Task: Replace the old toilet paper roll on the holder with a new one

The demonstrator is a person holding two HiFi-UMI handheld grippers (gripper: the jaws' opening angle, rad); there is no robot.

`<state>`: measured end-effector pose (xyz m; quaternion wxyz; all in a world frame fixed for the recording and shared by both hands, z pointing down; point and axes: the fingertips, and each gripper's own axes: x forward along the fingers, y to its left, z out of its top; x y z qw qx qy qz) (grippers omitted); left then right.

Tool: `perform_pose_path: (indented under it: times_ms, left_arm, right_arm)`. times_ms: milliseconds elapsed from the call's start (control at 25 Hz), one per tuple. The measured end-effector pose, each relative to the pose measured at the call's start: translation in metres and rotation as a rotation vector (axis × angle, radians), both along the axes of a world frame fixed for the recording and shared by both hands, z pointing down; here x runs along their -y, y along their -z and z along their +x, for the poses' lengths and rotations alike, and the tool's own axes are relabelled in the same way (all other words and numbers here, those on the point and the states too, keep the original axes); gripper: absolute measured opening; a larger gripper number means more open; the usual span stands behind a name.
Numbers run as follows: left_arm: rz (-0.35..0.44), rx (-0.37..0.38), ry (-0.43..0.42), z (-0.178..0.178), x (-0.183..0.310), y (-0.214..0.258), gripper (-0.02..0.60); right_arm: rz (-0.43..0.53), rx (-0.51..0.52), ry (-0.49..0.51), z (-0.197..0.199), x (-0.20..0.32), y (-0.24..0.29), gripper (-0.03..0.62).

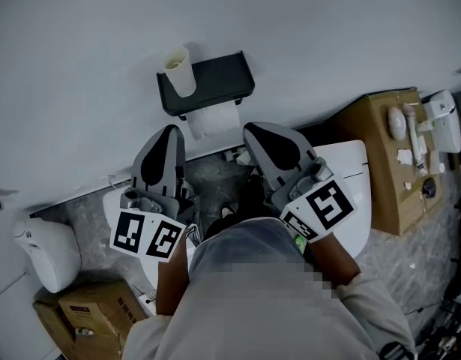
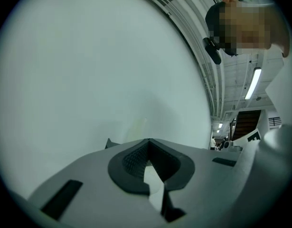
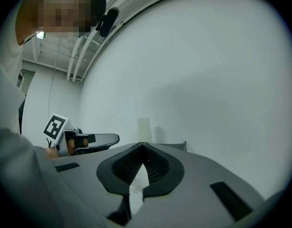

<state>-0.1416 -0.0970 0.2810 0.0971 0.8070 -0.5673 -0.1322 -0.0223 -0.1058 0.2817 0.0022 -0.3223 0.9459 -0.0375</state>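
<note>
On the far wall [image 1: 305, 28], dead ahead: dark holder [image 1: 208, 100] with a flat shelf [image 1: 219, 70] on top and a white roll [image 1: 213, 120] slung beneath, paper tail hanging down. Lies crosswise, long axis running left to right along the wall, so square across the line of aim from the near side. At the shelf's left end, upright: slim cream tube [image 1: 178, 70], hollow top showing, long axis vertical. Looks like a bare core, though hard to be sure.

Left tongs [image 1: 170, 130]: shut tight on nothing, tips aimed at the wall just below and left of the roll's left end. Right tongs [image 1: 249, 130]: likewise shut and empty, tips just below and right of the roll's right end.

Brackets the roll evenly, with neither hand clearly nearer; tube closer to the left tongs.

Fits two stages alike: fresh roll already hung, with the spent core parked on the shelf, or worn roll on the holder with a tube merely standing above. Cannot settle which, since the holder hides most of the roll's thickness. Any grip would call for opened jaws and a reach toward the roll's ends along that left-right axis.
</note>
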Motion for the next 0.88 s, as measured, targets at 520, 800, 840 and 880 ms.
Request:
perform_pose_path:
  times_ms: [520,800,840,880]
  left_arm:
    - [0.028,0.054,0.000,0.024,-0.033,0.001,0.005]
    - [0.034,0.042,-0.026,0.027,-0.044,0.001,0.005]
    - [0.035,0.040,-0.027,0.027,-0.044,0.001,0.005]
    - [0.037,0.038,-0.029,0.026,-0.045,0.001,0.005]
  right_arm:
    - [0.067,-0.091,-0.080,0.002,-0.039,0.009,0.017]
    - [0.084,-0.108,-0.092,0.001,-0.051,0.013,0.017]
    - [0.087,-0.109,-0.091,-0.001,-0.052,0.013,0.017]
    - [0.090,-0.110,-0.090,-0.002,-0.053,0.013,0.017]
